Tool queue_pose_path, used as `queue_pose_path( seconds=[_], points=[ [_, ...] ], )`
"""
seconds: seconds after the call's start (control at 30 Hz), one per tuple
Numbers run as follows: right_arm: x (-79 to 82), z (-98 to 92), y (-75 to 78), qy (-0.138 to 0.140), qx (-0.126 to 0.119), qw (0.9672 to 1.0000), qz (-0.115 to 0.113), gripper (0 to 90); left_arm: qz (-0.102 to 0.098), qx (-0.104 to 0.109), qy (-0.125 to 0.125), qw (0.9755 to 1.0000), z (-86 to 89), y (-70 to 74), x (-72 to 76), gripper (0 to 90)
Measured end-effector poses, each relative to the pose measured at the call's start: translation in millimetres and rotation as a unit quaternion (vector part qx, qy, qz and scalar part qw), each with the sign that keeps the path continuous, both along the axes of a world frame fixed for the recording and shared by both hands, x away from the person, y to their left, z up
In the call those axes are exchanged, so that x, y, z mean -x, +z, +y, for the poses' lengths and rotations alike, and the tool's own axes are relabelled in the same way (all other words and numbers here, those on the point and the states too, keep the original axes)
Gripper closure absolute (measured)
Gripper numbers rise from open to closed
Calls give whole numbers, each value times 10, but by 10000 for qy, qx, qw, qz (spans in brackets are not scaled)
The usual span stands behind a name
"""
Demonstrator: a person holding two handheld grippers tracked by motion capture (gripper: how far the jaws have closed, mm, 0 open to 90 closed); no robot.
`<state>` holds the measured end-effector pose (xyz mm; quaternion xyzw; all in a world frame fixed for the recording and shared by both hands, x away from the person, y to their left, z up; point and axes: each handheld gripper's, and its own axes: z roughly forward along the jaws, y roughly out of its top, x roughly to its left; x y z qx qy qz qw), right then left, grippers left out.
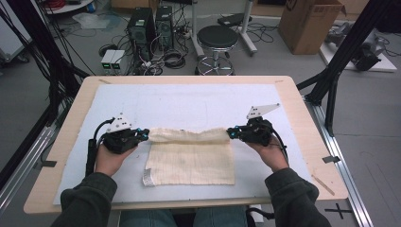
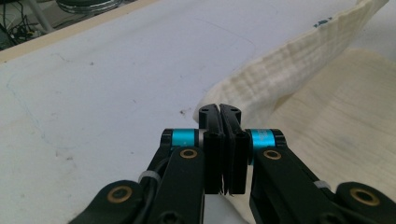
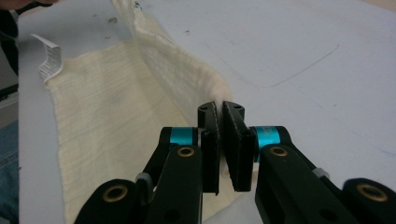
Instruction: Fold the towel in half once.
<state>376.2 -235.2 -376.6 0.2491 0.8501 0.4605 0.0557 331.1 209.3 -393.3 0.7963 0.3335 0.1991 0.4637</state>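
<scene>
A: Biggest first. What's under your hands?

B: You're at a light wooden table (image 1: 302,137) topped with a white sheet-like mat (image 1: 189,101). Beyond it there's grey floor with a round black stool (image 1: 217,37), two dark computer towers (image 1: 150,26) and a brown cardboard box (image 1: 309,23).

A: And the thing you're working on?

B: A cream ribbed cloth, roughly square (image 1: 191,163), lying flat on the mat at the near middle, between your two hands. Its far edge is lifted off the mat into a raised fold that runs from one gripper to the other. A small white label (image 1: 148,178) sticks out at its near left corner.

A: Left gripper?

B: Your left gripper (image 1: 143,134) is at the far left corner of the cloth, jaws clenched on that corner. In the left gripper view the pads are pressed together with the cloth edge (image 2: 280,74) coming out just past the tips (image 2: 219,112).

A: Right one?

B: Your right gripper (image 1: 230,133) is at the far right corner, jaws pinched on the cloth too. In the right gripper view a tuft of the fabric (image 3: 187,79) sits squeezed between the tips (image 3: 219,108).

A: Hands?

B: Dark green sleeves, each hand wrapped round its gripper body, both level with the raised fold.
</scene>
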Motion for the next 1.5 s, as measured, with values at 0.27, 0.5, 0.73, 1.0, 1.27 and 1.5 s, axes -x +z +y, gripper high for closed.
queue_pose_path(
  seconds=[0.27,0.5,0.73,1.0,1.27,1.5],
  points=[
    [140,-18,-47,58,-81,9999,-30,853,18,25,-55,10000,38,-9,105,877],
    [205,-17,-5,121,-142,9998,-102,853,-72,177,-63,9998,81,79,188,877],
    [297,-26,34,175,-119,9996,-159,853,-104,200,-141,9996,102,111,291,877],
    [374,-24,5,222,-73,9996,-183,853,-131,226,-197,9995,111,60,435,876],
    [455,-47,-78,214,8,9997,-140,852,-144,147,-304,9993,72,-33,570,876],
    [539,-66,-137,207,80,9997,-118,850,-75,44,-402,9992,40,-148,666,875]
  ],
)
